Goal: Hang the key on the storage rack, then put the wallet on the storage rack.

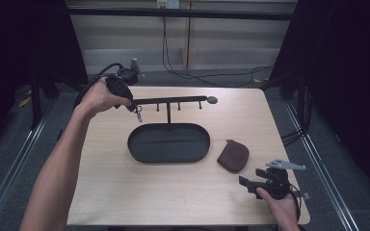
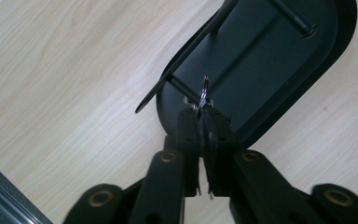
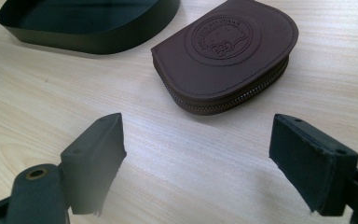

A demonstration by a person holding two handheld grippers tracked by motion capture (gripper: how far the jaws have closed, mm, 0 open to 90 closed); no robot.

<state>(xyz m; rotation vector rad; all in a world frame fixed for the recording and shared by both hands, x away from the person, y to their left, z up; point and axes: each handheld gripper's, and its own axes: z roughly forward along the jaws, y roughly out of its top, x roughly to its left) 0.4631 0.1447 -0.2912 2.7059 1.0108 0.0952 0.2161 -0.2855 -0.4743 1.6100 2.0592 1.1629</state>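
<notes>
A black oval tray (image 1: 168, 161) sits mid-table with an upright post and a crossbar (image 1: 173, 100) that carries small hooks. My left gripper (image 1: 134, 108) is at the bar's left end, its jaws nearly together on a small metal key ring (image 2: 205, 93); a key (image 1: 138, 115) dangles just below the bar. In the left gripper view the ring pokes out past my left gripper (image 2: 203, 113), right beside a hook on the bar (image 2: 186, 46). My right gripper (image 1: 251, 177) rests open near the front right, pointing at a brown leather zip pouch (image 1: 233, 155), which lies a little beyond its jaws (image 3: 223, 60).
The pouch lies just right of the tray (image 3: 88, 39) on the light wooden table (image 1: 125, 192). Cables run across the floor behind the table. Dark frame posts stand at both sides.
</notes>
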